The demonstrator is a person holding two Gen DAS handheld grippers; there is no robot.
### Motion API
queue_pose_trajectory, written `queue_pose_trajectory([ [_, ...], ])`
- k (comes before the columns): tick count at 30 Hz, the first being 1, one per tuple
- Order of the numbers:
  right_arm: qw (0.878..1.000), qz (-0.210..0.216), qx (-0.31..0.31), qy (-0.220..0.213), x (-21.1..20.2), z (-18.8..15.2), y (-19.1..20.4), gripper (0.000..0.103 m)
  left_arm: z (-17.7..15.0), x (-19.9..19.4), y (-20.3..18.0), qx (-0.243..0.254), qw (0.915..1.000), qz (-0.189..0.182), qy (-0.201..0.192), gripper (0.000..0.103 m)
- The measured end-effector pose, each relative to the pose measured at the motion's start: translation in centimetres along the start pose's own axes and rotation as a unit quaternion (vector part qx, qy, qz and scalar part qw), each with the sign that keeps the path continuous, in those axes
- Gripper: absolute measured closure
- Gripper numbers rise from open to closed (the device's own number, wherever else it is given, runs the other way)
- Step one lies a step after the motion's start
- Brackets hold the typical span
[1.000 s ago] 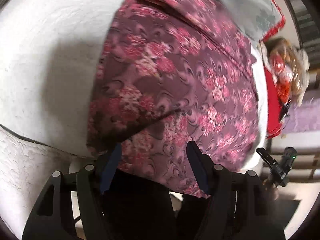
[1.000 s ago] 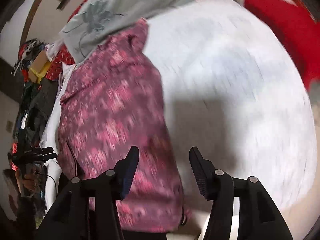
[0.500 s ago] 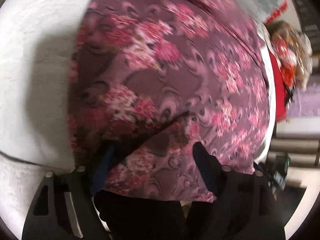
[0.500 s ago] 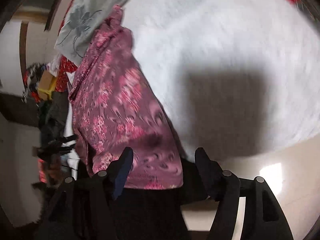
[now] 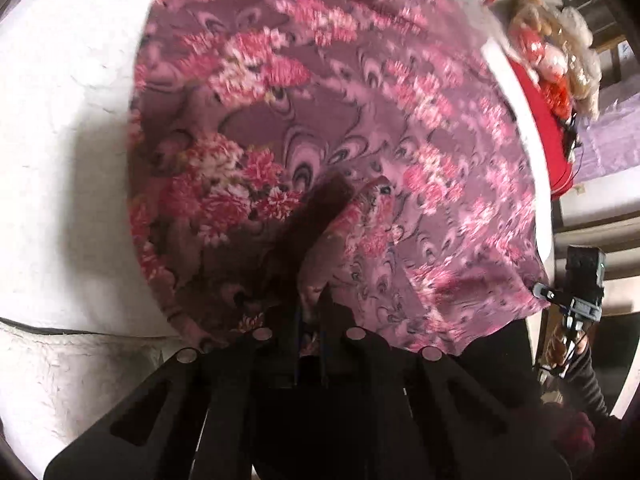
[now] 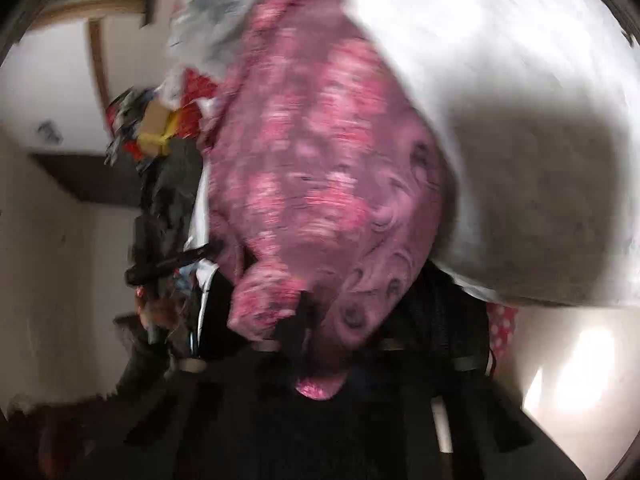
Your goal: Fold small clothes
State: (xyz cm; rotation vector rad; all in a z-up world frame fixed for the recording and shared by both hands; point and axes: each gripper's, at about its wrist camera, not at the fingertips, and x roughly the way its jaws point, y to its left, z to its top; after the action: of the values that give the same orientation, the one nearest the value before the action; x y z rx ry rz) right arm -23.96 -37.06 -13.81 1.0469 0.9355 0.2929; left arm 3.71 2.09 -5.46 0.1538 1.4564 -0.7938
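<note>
Two layers of bedding carry the work: a white cover [image 5: 60,128] spreads across the bed, and on it lies the floral garment [image 5: 360,128], purple with pink blooms, running from the near edge toward a grey printed cloth [image 6: 212,20] at the far end. A red cloth [image 5: 540,120] and a doll [image 5: 548,44] sit beyond the garment's far side.

We note the change. One second ago both sets of jaws stood wide above the near hem, with nothing gripped. Now the left gripper [image 5: 310,308] is clamped narrow on the hem, which bunches into a raised ridge just ahead of the fingers. The right gripper [image 6: 304,332] is closing on the opposite hem corner; in the blurred right view, fabric is pinched up between the fingers and a pink tab pokes out below them.

We judge that both near corners are now secured, so the grasp step is complete or nearly so. The fold itself is not yet made. The next move likely lifts the hem and carries it toward the far end.
</note>
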Motion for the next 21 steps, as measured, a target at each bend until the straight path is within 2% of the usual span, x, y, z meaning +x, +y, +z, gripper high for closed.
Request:
queue_pose_trajectory([
  [5, 0.997, 0.012, -0.061, -0.037, -2.1, 0.8, 4.8, 0.091, -0.1, -2.6, 0.2, -0.026, 0.9977, -0.035, -0.052, 0.099],
  [9, 0.994, 0.028, -0.083, -0.062, -2.3, 2.5, 7.6, 0.091, 0.4, -4.6, 0.7, -0.048, 0.9933, -0.062, -0.085, 0.099],
  [16, 0.990, 0.063, -0.071, -0.106, -2.6, 7.1, 10.2, 0.091, 2.2, -8.1, 1.0, -0.077, 0.9786, -0.101, -0.162, 0.099],
  [21, 0.985, 0.077, -0.067, -0.140, -3.1, 11.0, 11.5, 0.091, 5.1, -9.6, 2.0, -0.103, 0.9682, -0.108, -0.201, 0.099],
])
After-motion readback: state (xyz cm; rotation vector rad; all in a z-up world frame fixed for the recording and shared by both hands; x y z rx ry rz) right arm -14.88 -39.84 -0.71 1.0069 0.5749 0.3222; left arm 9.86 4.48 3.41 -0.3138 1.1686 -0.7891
